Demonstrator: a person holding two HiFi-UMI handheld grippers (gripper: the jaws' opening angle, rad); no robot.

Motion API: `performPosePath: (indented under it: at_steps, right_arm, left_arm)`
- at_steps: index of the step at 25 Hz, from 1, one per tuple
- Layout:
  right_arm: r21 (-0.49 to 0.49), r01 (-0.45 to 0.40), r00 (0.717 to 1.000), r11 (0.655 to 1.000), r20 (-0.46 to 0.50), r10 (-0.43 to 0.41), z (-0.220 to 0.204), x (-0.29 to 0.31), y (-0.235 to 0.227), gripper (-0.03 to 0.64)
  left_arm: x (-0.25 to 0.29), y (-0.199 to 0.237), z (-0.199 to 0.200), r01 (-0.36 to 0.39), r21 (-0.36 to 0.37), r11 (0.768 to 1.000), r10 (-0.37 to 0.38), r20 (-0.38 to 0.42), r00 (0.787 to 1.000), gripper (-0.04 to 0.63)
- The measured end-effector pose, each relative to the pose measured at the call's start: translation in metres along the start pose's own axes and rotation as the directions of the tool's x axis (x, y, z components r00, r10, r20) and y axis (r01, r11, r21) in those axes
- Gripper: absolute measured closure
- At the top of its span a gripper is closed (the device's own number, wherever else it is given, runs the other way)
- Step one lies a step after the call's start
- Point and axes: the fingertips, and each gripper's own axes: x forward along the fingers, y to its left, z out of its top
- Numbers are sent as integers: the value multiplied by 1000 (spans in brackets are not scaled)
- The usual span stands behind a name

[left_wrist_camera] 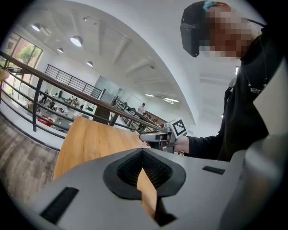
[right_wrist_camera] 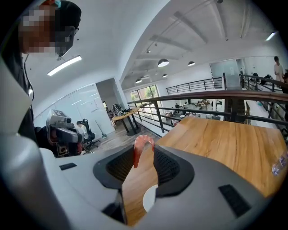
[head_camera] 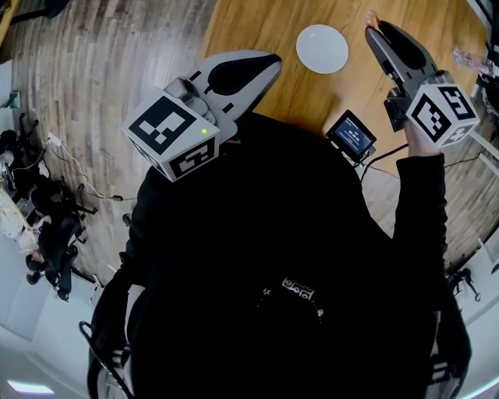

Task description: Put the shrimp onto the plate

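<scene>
A curved pink-red shrimp [right_wrist_camera: 137,150] hangs between the tips of my right gripper [right_wrist_camera: 144,148], which is shut on it. In the head view that gripper [head_camera: 373,25] is held up over the wooden table [head_camera: 257,23], with the shrimp [head_camera: 371,17] at its tip, just right of the white plate [head_camera: 322,48]. Through the gap between the right jaws a part of the plate [right_wrist_camera: 150,198] shows lower down. My left gripper [head_camera: 274,61] is held left of the plate, over the table's near edge. Its tips [left_wrist_camera: 143,152] meet with nothing between them.
A small device with a lit screen [head_camera: 352,134] and a cable sits at the table's near edge. A clear plastic item [head_camera: 472,58] lies at the table's right side. A dark railing [right_wrist_camera: 202,96] runs beyond the table. Chairs and cables lie on the floor at the left.
</scene>
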Motion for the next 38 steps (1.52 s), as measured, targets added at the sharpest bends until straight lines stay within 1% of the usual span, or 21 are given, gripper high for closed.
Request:
performPosePath:
  at_steps: [4, 12, 19, 24, 27, 34, 38]
  right_arm:
    - [-1, 2, 999, 1000, -36, -2, -14, 9, -6, 469]
    - [20, -2, 995, 1000, -100, 4, -43, 23, -24, 469]
    - [6, 1, 987, 1000, -163, 0, -68, 41, -35, 469]
    - [-11, 6, 974, 1000, -226, -8, -92, 53, -42, 469]
    - [-11, 4, 968, 1000, -252, -6, -104, 62, -44, 470]
    - [-33, 8, 936, 999, -350, -19, -151, 78, -58, 470]
    - [-25, 4, 922, 1000, -386, -14, -170, 83, -62, 471]
  left_arm:
    - [-3, -4, -4, -6, -11, 1000, 6, -1, 1000, 595]
    - [-6, -5, -11, -46, -43, 998, 46, 3, 999, 595]
    - [-12, -5, -20, -72, -78, 994, 73, 7, 997, 595]
    - [-17, -4, -22, -88, -96, 991, 90, 10, 996, 595]
    - [-19, -4, -22, -91, -92, 992, 93, 12, 996, 595]
    - [-23, -4, -31, -103, -104, 989, 103, -8, 995, 595]
    - [-22, -3, -33, -105, -112, 988, 105, -14, 994, 595]
